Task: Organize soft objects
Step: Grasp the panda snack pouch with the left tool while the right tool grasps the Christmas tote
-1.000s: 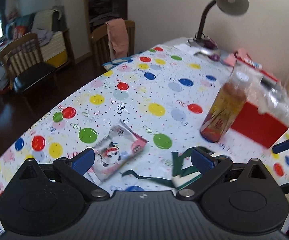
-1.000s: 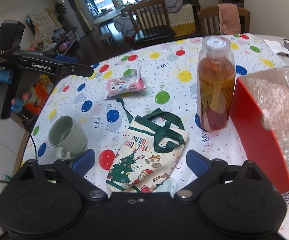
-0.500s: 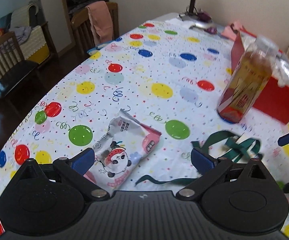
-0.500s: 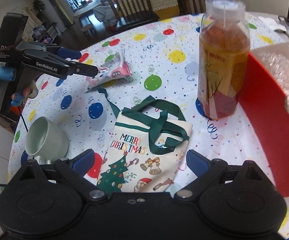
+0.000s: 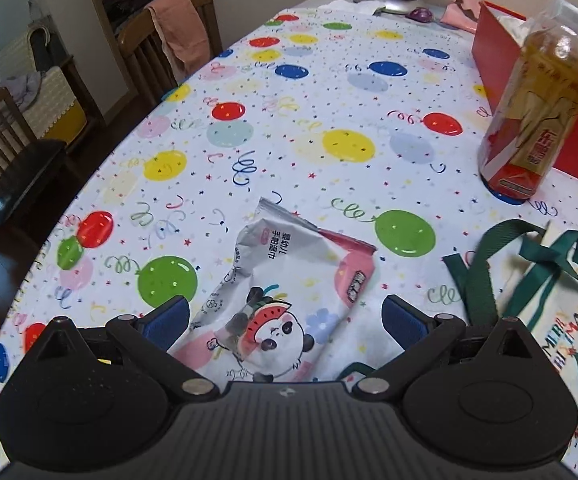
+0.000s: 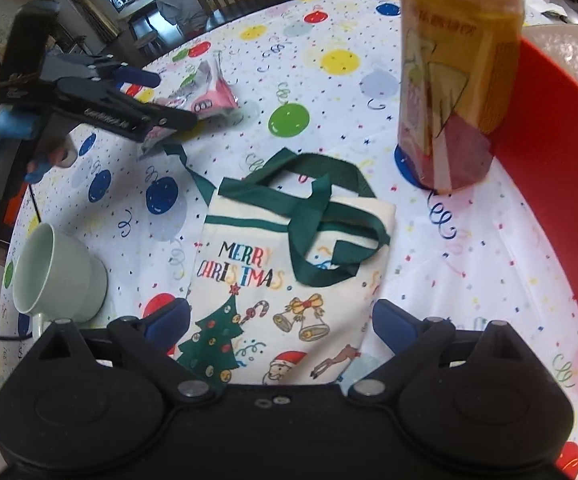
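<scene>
My left tool (image 5: 285, 316) is spread around the crinkly panda-print wipes pack (image 5: 277, 300); closing shallow, its slick film could slip free.

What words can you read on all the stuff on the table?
"MERRY CHRISTMAS": on the cloth tote bag.
Wet-wipes packet: Chinese characters, upside down, too small to read surely.
Tea bottle: Chinese label, too blurred.
Left gripper: side lettering, blurred.
</scene>
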{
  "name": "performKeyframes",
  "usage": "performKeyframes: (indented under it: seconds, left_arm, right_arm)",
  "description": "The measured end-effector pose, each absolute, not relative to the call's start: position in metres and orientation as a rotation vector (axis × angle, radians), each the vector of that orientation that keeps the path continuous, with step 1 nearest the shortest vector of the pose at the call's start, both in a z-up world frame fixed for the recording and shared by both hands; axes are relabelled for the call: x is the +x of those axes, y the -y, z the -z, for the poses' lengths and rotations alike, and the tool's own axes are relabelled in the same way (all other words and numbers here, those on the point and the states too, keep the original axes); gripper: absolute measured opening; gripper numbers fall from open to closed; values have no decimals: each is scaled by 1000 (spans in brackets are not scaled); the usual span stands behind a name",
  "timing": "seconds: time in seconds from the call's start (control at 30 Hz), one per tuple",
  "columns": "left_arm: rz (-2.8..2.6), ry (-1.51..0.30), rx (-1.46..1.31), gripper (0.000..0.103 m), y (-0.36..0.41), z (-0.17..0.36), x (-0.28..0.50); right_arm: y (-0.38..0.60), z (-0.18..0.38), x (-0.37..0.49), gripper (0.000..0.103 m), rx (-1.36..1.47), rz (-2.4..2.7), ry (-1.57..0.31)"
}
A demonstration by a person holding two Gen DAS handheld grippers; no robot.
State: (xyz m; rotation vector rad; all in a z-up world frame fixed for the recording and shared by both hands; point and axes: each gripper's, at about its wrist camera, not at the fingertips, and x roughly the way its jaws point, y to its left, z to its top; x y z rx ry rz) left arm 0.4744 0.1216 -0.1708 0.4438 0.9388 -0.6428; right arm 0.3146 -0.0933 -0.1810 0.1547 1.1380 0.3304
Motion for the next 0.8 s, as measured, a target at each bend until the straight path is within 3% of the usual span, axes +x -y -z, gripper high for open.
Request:
performKeyframes:
  seconds: [0.3,0.43,0.57,0.6,0.67,0.8]
  left_arm:
    - [604,-954,420,102,-122,189,485]
    - [573,-967,407,99,-123,191,487]
    - [527,-966,411,81,-124,192,486]
    - [520,-966,403,80,-125,191,486]
    - [509,-974,380,76,-127,189,486]
    - [478,-988,354,70,-128,186,485]
  right_arm:
    - [80,195,317,95,85,-306,-1145]
    - [73,195,314,82,26,-292,-1125]
    - [71,193,313,68,2,-280,-1108]
    - [71,193,313,65,-1,-277,-1106]
    - [73,192,313,50,-2,-270,-1098]
    - [81,190,314,32,17,-254,-1085]
